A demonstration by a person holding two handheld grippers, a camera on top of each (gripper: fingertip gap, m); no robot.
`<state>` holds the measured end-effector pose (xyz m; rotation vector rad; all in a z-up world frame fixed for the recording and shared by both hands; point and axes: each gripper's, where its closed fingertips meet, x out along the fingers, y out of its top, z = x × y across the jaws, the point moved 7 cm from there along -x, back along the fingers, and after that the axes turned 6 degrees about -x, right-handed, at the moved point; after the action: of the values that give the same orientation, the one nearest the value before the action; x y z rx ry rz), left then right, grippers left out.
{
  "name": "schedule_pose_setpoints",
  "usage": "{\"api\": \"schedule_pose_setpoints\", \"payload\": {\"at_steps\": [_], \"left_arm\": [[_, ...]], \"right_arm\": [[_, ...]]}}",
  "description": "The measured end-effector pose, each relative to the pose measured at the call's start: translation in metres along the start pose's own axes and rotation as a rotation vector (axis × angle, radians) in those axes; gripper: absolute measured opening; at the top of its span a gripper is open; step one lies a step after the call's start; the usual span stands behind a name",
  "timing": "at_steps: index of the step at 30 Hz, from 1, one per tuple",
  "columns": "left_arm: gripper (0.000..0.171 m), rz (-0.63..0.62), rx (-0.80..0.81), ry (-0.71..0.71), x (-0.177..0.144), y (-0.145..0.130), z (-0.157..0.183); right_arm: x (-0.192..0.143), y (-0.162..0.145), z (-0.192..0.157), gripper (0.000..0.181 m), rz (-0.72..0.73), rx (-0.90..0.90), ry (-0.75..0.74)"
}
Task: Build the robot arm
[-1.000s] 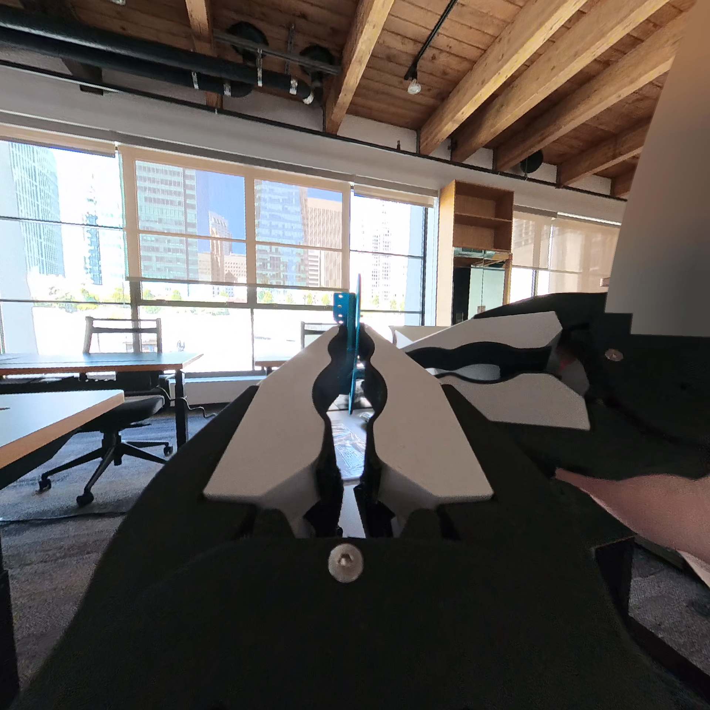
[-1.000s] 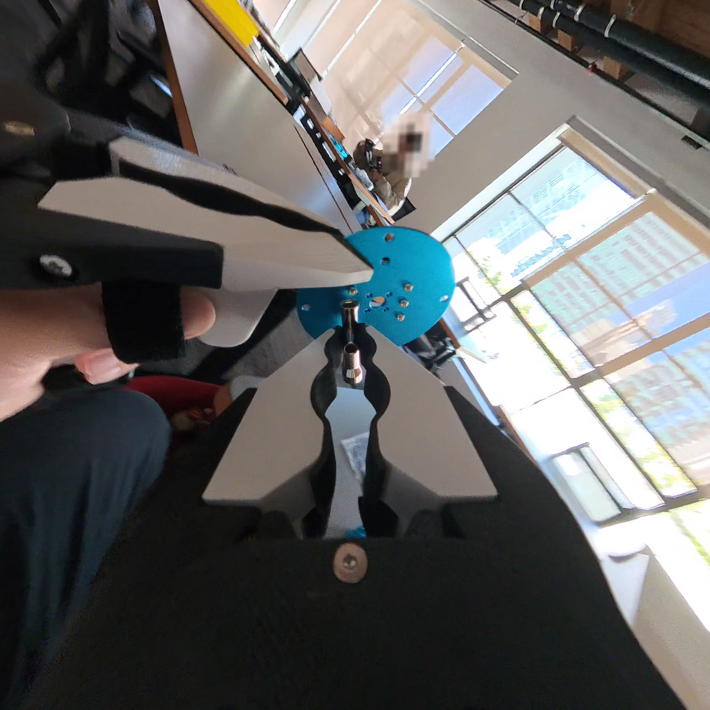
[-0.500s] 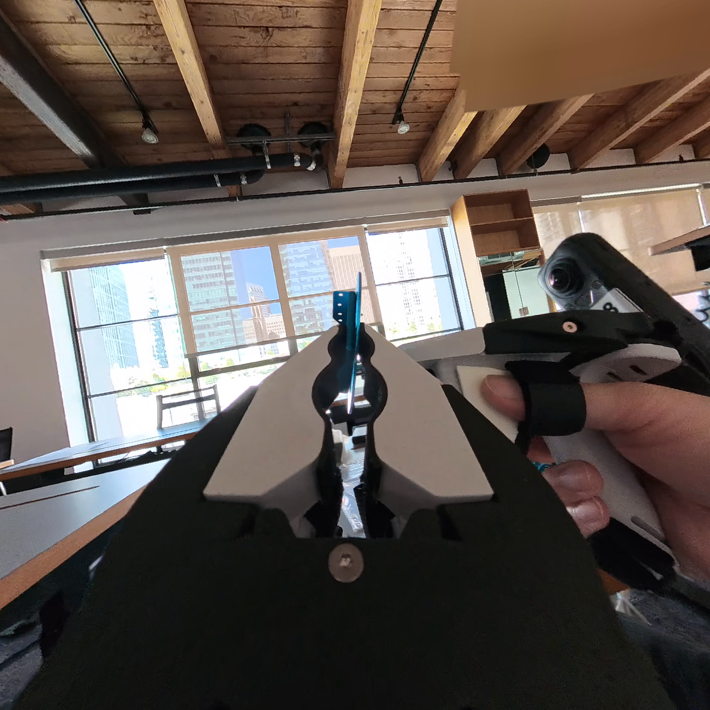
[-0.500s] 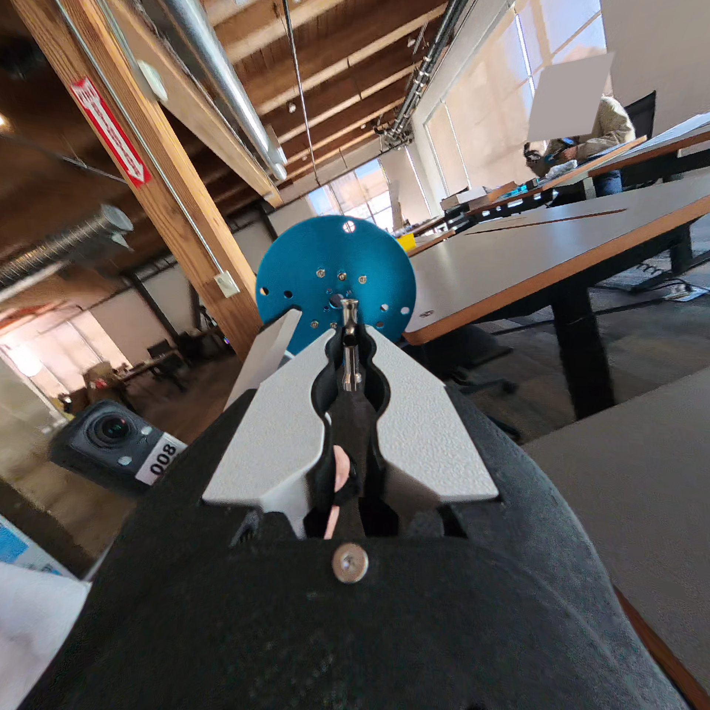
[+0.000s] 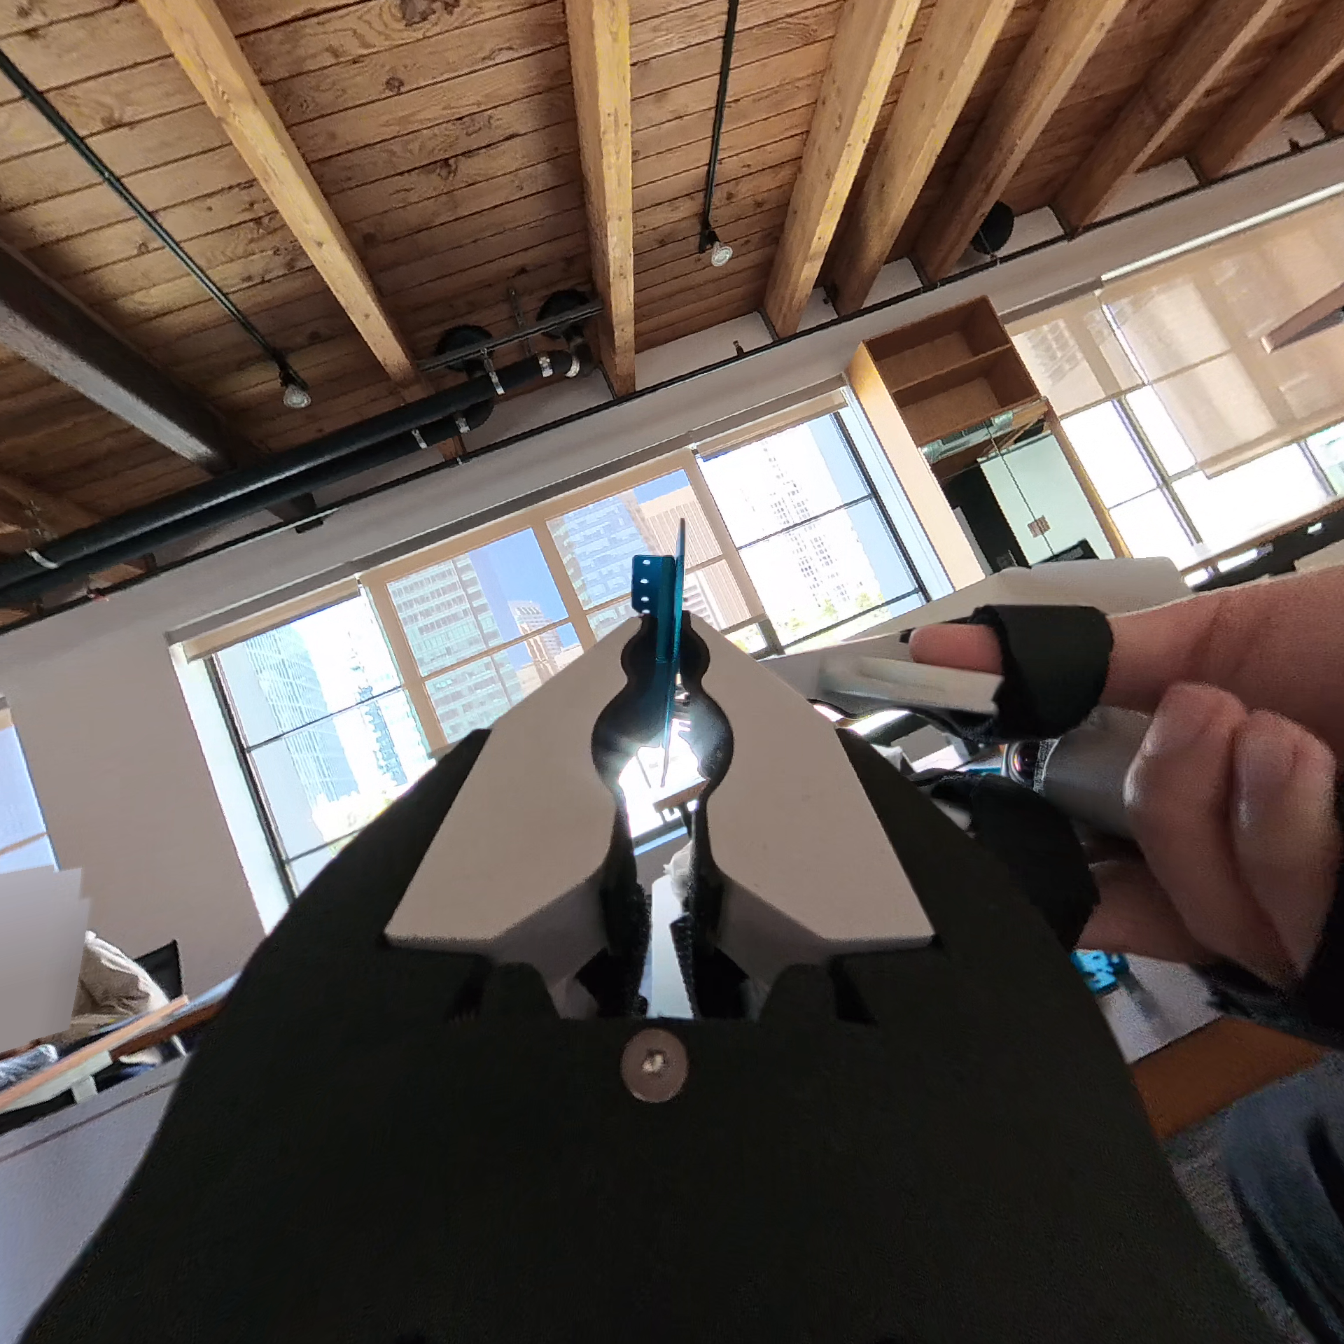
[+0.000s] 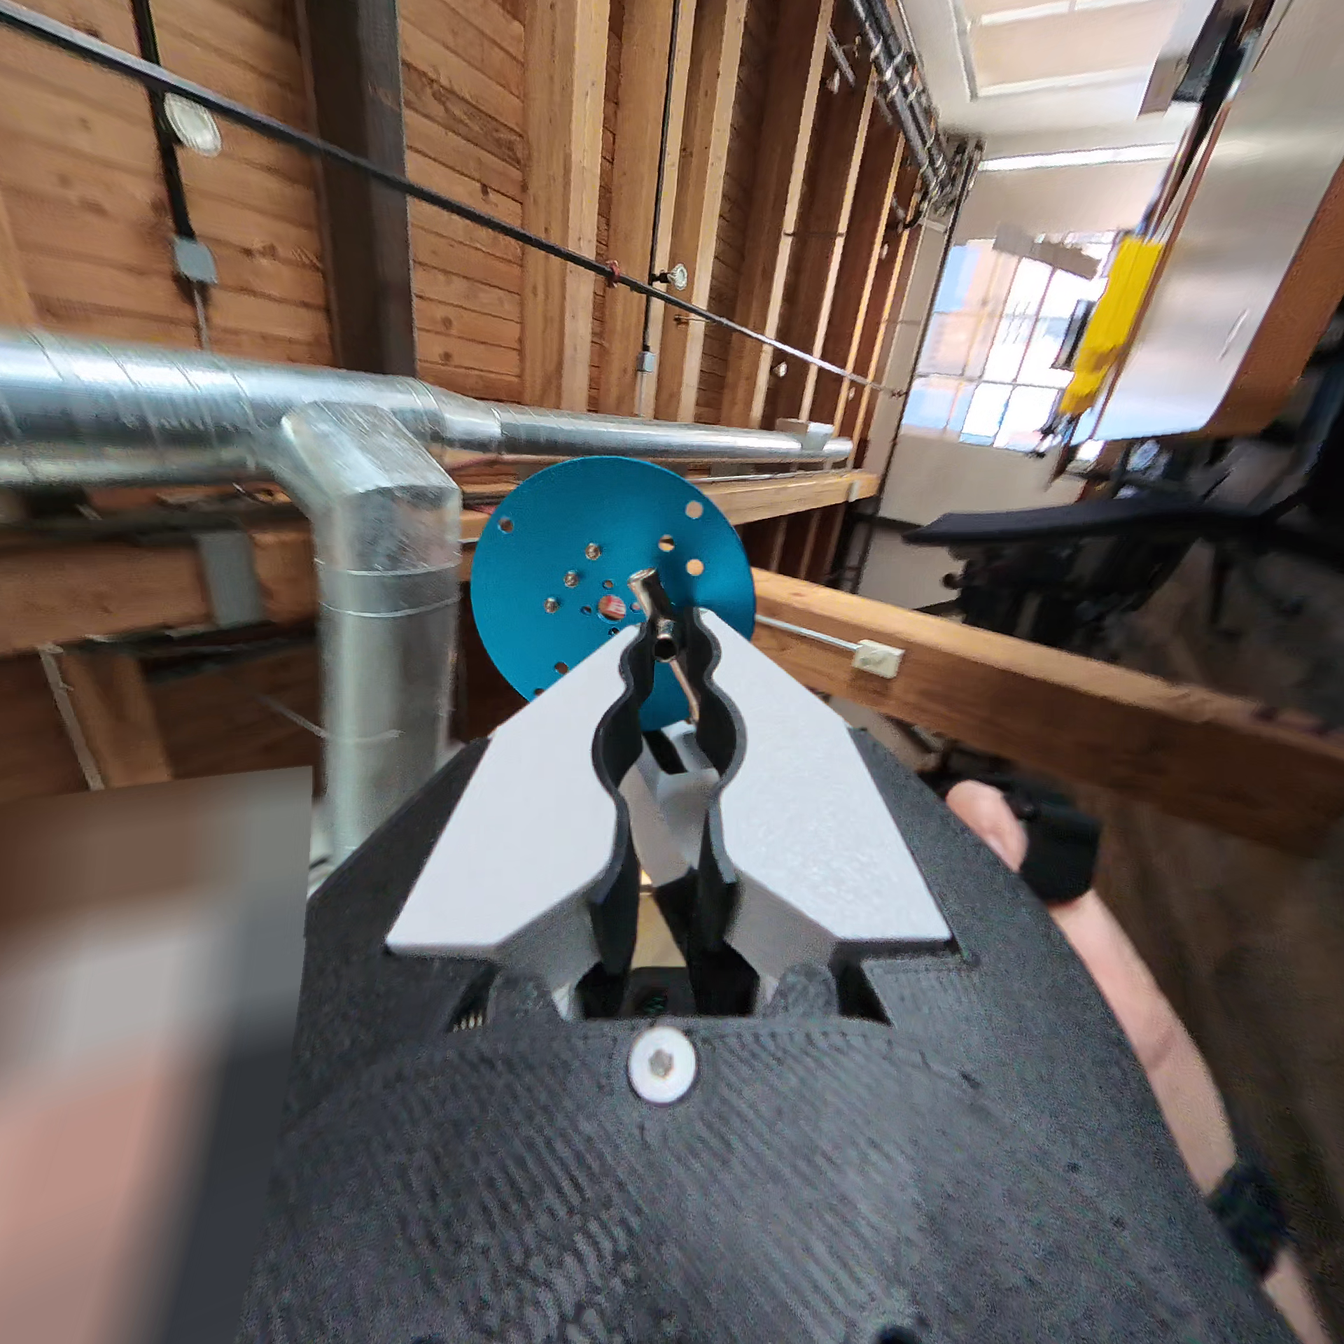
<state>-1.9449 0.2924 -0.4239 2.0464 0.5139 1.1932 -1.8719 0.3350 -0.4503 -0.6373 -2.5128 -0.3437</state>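
Note:
My left gripper (image 5: 663,625) is shut on the edge of a thin blue metal disc (image 5: 673,618), seen edge-on, with a small blue bracket (image 5: 647,585) on its left face. In the right wrist view the same blue disc (image 6: 574,582) faces the camera, round and drilled with several holes. My right gripper (image 6: 665,625) is shut on a small silver socket tool (image 6: 658,614), tilted left, its tip against the disc near the centre. A hand (image 5: 1200,764) holding the right gripper shows at the right of the left wrist view. Both grippers are raised and point up.
Wooden ceiling beams (image 5: 604,182) and black pipes (image 5: 291,473) are overhead, with large windows (image 5: 509,618) ahead. A silver duct (image 6: 364,509) and wooden beams (image 6: 1018,698) lie behind the disc. Desks (image 5: 109,1047) and a seated person sit low at left. Less than 4 cm separates the two grippers' tips.
Both grippers have tilted further upward, still holding the disc and the tool. The right view has swung from the desks to the ceiling. The tool has tilted to the left against the disc.

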Motion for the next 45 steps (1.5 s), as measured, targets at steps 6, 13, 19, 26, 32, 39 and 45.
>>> {"api": "schedule_pose_setpoints", "payload": {"at_steps": [6, 13, 19, 26, 32, 39, 45], "left_arm": [[0.004, 0.040, 0.063, -0.093, -0.007, 0.008, 0.000], [0.003, 0.084, 0.101, -0.128, -0.011, 0.021, 0.001], [0.003, 0.083, 0.114, -0.146, -0.013, 0.023, 0.003], [0.004, 0.035, 0.049, -0.120, -0.011, 0.019, 0.001], [0.003, -0.064, -0.433, 0.000, -0.006, 0.006, -0.018], [0.003, -0.164, -1.030, -0.074, -0.001, -0.014, -0.032], [0.002, -0.269, -0.995, -0.017, -0.002, -0.029, -0.031]], "right_arm": [[-0.004, -0.011, 0.000, 0.008, -0.012, 0.290, 0.097], [-0.003, -0.022, -0.006, 0.009, -0.028, 0.410, 0.177], [-0.004, -0.026, -0.003, 0.009, -0.033, 0.523, 0.233], [-0.008, -0.020, 0.002, 0.009, -0.052, 0.395, 0.204], [-0.014, -0.001, -0.020, 0.007, -0.108, -0.510, 0.046], [-0.016, 0.003, -0.047, 0.007, -0.375, -1.417, -0.237], [-0.008, 0.001, -0.056, 0.007, -0.583, -1.832, -0.370]]}}
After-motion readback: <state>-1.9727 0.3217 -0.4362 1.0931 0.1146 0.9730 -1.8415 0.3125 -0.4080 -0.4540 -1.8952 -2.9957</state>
